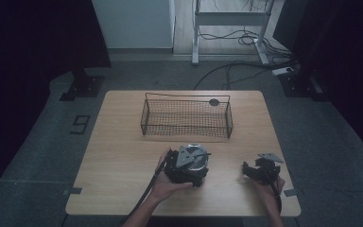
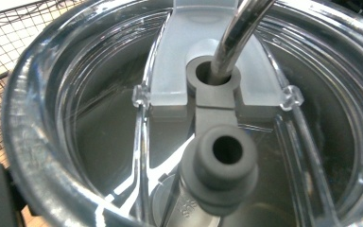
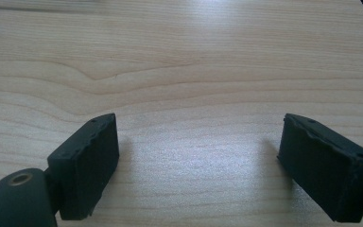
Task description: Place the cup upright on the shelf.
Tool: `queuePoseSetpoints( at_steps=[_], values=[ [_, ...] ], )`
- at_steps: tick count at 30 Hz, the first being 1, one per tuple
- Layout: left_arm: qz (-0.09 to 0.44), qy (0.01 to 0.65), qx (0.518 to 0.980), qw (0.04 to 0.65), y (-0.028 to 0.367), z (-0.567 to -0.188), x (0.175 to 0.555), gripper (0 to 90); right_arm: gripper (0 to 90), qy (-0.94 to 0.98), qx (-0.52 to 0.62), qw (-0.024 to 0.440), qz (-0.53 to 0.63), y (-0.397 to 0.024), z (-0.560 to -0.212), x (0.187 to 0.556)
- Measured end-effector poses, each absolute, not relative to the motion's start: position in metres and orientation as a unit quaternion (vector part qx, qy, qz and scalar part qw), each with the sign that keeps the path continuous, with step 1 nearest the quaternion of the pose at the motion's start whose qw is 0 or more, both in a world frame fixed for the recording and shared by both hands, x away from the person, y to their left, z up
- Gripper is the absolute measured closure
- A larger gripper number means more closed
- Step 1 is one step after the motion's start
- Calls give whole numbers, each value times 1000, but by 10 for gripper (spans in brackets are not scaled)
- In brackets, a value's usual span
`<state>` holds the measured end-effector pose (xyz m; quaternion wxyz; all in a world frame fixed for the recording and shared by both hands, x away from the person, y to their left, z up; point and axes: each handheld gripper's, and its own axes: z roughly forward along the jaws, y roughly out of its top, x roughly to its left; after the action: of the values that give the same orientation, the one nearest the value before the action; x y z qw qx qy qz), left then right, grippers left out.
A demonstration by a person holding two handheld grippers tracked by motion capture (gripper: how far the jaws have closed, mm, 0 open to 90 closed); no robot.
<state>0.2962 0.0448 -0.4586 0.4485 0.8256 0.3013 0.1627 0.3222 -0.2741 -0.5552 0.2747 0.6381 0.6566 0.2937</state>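
Looks like a lab or recording studio: 1 bare wooden table (image 1: 123, 156) on grey carpet (image 1: 38, 156), dark curtains (image 1: 28, 38) at both sides, loose cables (image 1: 236, 38) trailing under a white metal stand (image 1: 227, 19) behind.

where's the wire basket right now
In the high view the wire basket sits at the far middle of the table, just beyond the left claw and the clear lid.

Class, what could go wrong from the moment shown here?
1. The left tool sits right at the clear plastic lidded cup; whether it grips is hidden, so the smooth cup might slip or tip.
2. The bent metal straw sticks up and could snag on the black wire basket.
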Motion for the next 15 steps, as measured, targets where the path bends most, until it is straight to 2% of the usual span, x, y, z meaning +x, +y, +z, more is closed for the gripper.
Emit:
queuePoseSetpoints(
  at_steps=[15],
  values=[
    [163, 308, 817, 460, 53, -447, 300, 39, 127, 654, 639, 277, 294, -274, -555, 322]
  ],
)
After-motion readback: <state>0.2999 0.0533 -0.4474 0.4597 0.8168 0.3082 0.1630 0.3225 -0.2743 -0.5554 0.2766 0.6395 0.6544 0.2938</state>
